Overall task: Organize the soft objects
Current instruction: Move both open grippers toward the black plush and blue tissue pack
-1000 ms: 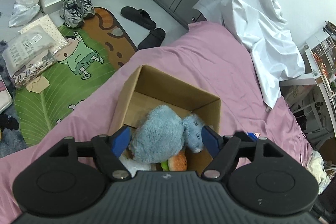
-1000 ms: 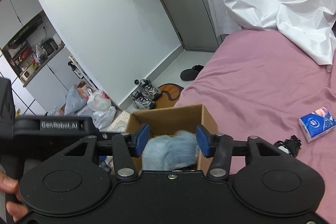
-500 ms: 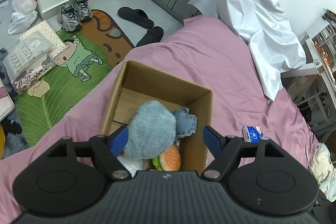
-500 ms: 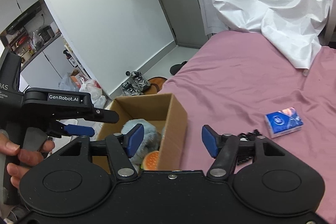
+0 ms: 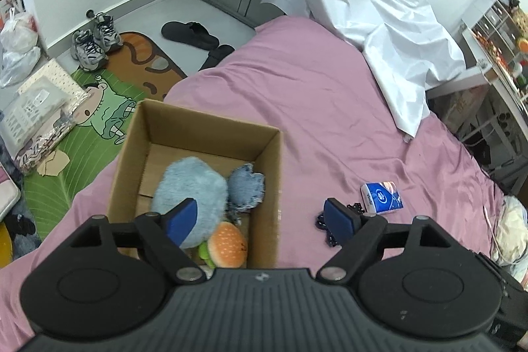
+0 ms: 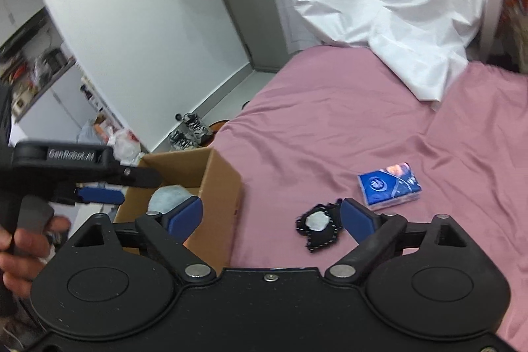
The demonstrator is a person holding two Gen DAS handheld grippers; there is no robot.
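An open cardboard box (image 5: pixel 211 124) stands on the pink bed. Inside lie a fluffy blue plush (image 5: pixel 191 187) and a burger plush (image 5: pixel 227 248). The box (image 6: pixel 217 183) also shows in the right wrist view. My left gripper (image 5: pixel 260 218) is open and empty above the box's right wall. My right gripper (image 6: pixel 272 215) is open and empty to the right of the box. A small black soft piece with a white patch (image 6: pixel 318 228) lies on the bed between its fingers. A blue tissue pack (image 6: pixel 389 183) lies further right; it also shows in the left wrist view (image 5: pixel 381 197).
A white sheet (image 5: pixel 373 15) drapes over the bed's far end. Beside the bed on the floor are a green cartoon mat (image 5: pixel 85 127), sneakers (image 5: pixel 94 38), black slippers (image 5: pixel 191 32) and bags (image 5: pixel 16 38). A shelf (image 5: pixel 495 32) stands at the right.
Both grippers pulled back and swung right, away from the box. The blue plush that sat between the fingers now lies free in the box. Both grippers' fingers have opened wider.
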